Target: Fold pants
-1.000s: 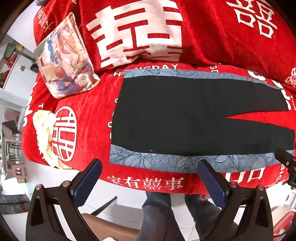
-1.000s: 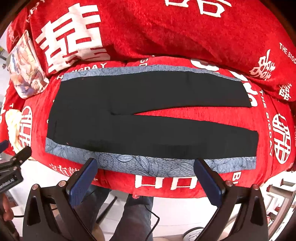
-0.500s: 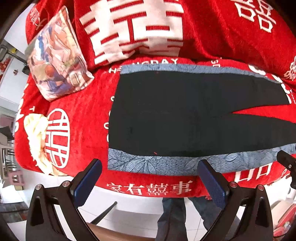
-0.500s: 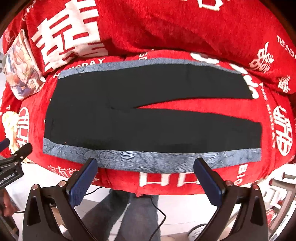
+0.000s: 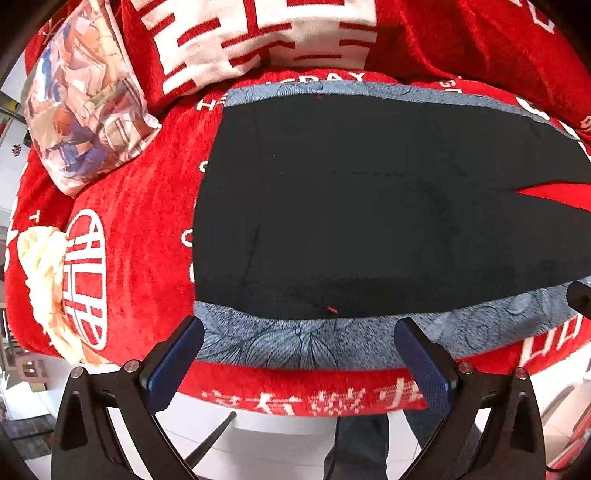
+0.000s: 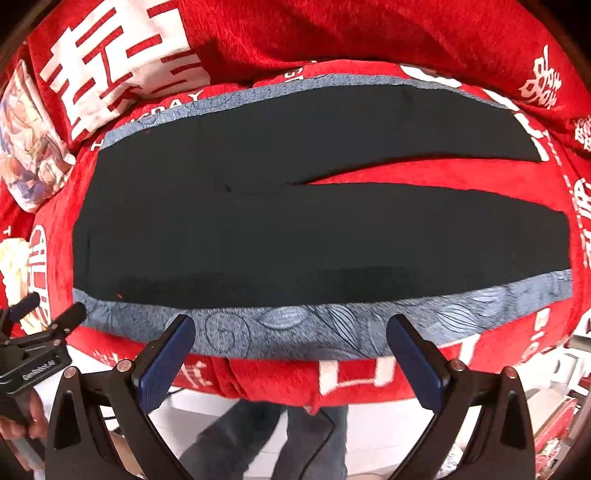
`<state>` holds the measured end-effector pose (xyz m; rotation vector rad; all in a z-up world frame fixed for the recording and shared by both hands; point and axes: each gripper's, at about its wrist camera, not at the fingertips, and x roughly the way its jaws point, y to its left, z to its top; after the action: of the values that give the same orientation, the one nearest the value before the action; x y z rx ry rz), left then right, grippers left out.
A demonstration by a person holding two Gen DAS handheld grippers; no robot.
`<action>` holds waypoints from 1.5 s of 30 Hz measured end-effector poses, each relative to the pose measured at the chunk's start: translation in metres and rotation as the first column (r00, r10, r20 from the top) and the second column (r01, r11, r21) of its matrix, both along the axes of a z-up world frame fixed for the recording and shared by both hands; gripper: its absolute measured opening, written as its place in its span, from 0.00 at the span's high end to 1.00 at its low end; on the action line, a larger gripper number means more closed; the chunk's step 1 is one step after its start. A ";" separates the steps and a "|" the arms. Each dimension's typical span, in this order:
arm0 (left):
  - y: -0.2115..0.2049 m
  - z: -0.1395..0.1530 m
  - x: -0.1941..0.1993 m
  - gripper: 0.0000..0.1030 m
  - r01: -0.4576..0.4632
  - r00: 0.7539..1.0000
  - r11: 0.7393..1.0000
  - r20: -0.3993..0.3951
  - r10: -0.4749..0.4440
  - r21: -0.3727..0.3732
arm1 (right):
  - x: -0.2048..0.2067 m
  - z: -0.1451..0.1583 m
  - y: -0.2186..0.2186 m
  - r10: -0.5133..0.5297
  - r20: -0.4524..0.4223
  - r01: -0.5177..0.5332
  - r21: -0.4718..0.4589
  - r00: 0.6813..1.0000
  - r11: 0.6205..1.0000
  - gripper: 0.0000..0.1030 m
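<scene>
Black pants (image 5: 369, 206) with grey patterned side stripes lie flat on a red sofa cover, waistband to the left and legs running right; the right wrist view shows their full length (image 6: 280, 229). My left gripper (image 5: 299, 352) is open and empty, just above the near grey stripe close to the waistband corner. My right gripper (image 6: 291, 350) is open and empty over the near stripe at the middle of the near leg. The left gripper also shows in the right wrist view (image 6: 44, 325) at the waistband corner.
The red sofa cover (image 5: 140, 192) carries white characters, with its back cushions (image 6: 332, 33) behind. A printed pillow (image 5: 81, 103) leans at the left. A cream cloth (image 5: 37, 277) hangs at the left edge. The person's legs (image 6: 258, 435) stand below the sofa front.
Both grippers have moved forward and down toward the near grey stripe of the pants; the pants now fill more of each view. The pants have not moved.
</scene>
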<state>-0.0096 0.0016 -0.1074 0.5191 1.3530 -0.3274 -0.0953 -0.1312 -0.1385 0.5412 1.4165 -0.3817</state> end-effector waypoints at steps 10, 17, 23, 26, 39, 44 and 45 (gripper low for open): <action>0.066 -0.035 0.017 0.00 -0.270 0.957 0.872 -0.213 0.197 -0.409 | -0.025 -0.061 -0.012 -0.262 0.235 0.088 0.563 0.936 0.822 0.00; 0.099 -0.076 -0.001 0.00 -0.347 0.917 0.829 -0.346 0.201 -0.438 | -0.079 -0.127 0.000 -0.413 0.147 0.160 0.768 0.899 0.620 0.00; 0.086 -0.086 0.008 0.00 -0.409 0.892 0.778 -0.387 0.233 -0.477 | -0.095 -0.145 -0.007 -0.537 0.157 0.183 0.831 0.829 0.526 0.00; 0.085 -0.089 0.013 0.00 -0.444 0.877 0.755 -0.409 0.254 -0.483 | -0.080 -0.139 -0.019 -0.587 0.206 0.175 0.833 0.783 0.525 0.00; 0.110 -0.079 0.023 0.78 -0.477 0.862 0.766 -0.398 0.313 -0.430 | -0.084 -0.145 -0.033 -0.608 0.096 0.308 0.793 0.788 0.525 0.88; 0.093 -0.031 0.036 0.78 -0.467 0.880 0.740 -0.338 0.334 -0.483 | -0.046 -0.095 -0.052 -0.471 0.198 0.181 0.745 0.859 0.642 0.89; 0.088 -0.020 0.042 0.78 -0.461 0.885 0.733 -0.321 0.337 -0.501 | -0.036 -0.084 -0.059 -0.450 0.223 0.152 0.738 0.865 0.658 0.89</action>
<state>0.0328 0.0893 -0.1270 -0.3258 1.4460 -0.4102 -0.1314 -0.1898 -0.2227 1.4317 1.0304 0.0370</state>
